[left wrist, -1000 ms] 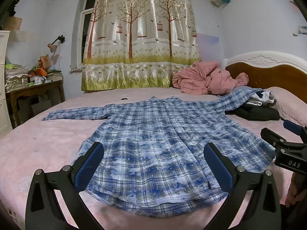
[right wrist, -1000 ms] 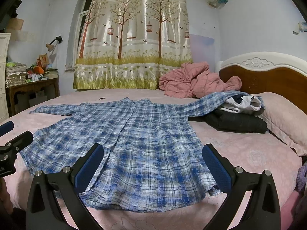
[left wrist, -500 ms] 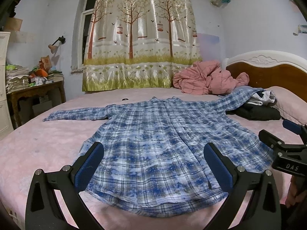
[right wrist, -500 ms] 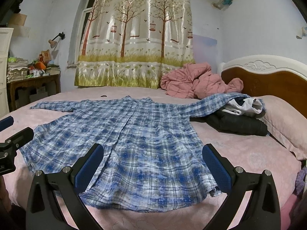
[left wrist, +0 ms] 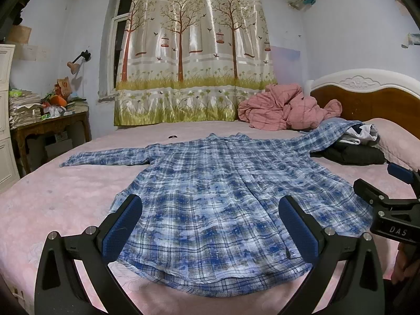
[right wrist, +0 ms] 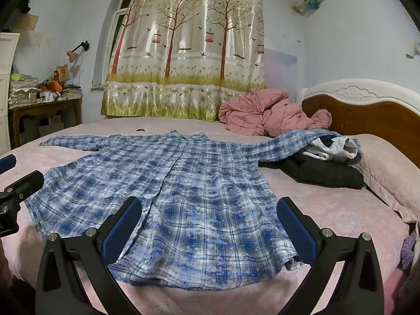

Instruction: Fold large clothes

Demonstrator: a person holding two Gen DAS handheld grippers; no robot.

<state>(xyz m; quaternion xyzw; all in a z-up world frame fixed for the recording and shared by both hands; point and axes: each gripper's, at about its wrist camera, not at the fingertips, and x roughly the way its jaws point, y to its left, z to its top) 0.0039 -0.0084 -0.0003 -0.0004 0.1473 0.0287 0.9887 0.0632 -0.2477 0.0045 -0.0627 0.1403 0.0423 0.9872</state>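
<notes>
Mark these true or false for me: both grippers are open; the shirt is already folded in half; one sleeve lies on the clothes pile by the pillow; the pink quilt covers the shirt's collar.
1. Both the left gripper and the right gripper are open: true.
2. The plaid shirt is folded in half: false, it lies spread flat on the bed.
3. One sleeve lies on the clothes pile: true.
4. The pink quilt covers the collar: false, it sits apart, behind the shirt.

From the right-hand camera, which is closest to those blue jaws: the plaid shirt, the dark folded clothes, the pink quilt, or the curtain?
1. Plaid shirt, spread just ahead of the right gripper.
2. Dark folded clothes, to the right by the pillow.
3. Pink quilt, bunched near the headboard.
4. Curtain, on the far wall.
</notes>
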